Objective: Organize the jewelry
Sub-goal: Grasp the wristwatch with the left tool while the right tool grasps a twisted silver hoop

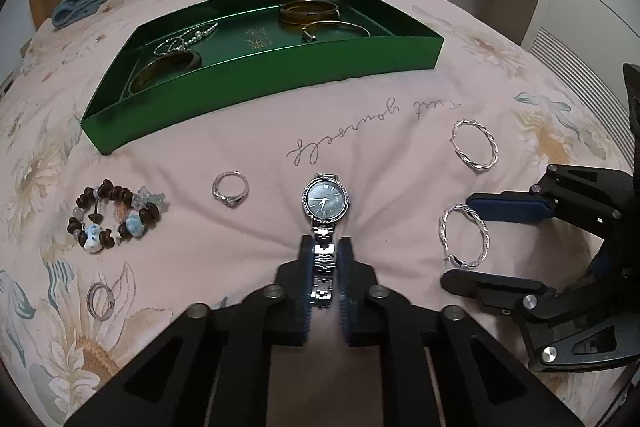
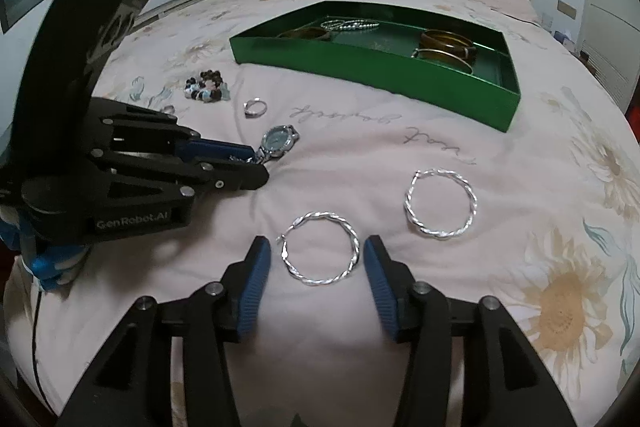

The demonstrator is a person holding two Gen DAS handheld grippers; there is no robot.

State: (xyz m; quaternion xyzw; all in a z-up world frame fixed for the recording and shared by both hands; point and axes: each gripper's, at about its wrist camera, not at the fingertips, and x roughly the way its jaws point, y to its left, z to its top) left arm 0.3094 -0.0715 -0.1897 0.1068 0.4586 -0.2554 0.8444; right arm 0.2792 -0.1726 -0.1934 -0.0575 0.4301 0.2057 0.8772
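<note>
- We find the left claw (image 1: 324, 259) pinching the metal link band of the wristwatch (image 1: 325, 205), which lies on the bed (image 1: 400, 155) with its dial toward the green tray (image 1: 280, 75).
- We judge the watch the heaviest loose piece: its band is jointed and will sag, the dial glass is fragile, so a hold on the band close to the case seems soundest.
- The right claw (image 2: 318, 259) stands spread, its pads either side of a twisted silver hoop (image 2: 320, 249) lying flat, not yet touching it.
- We judge the hoop light, stiff, thin and slippery; squeezing across its rim may make it tilt or skid on the soft quilt.
- A second hoop (image 2: 440, 203) lies just beside; rings and a beaded bracelet (image 1: 116, 215) remain outside the tray.
</note>
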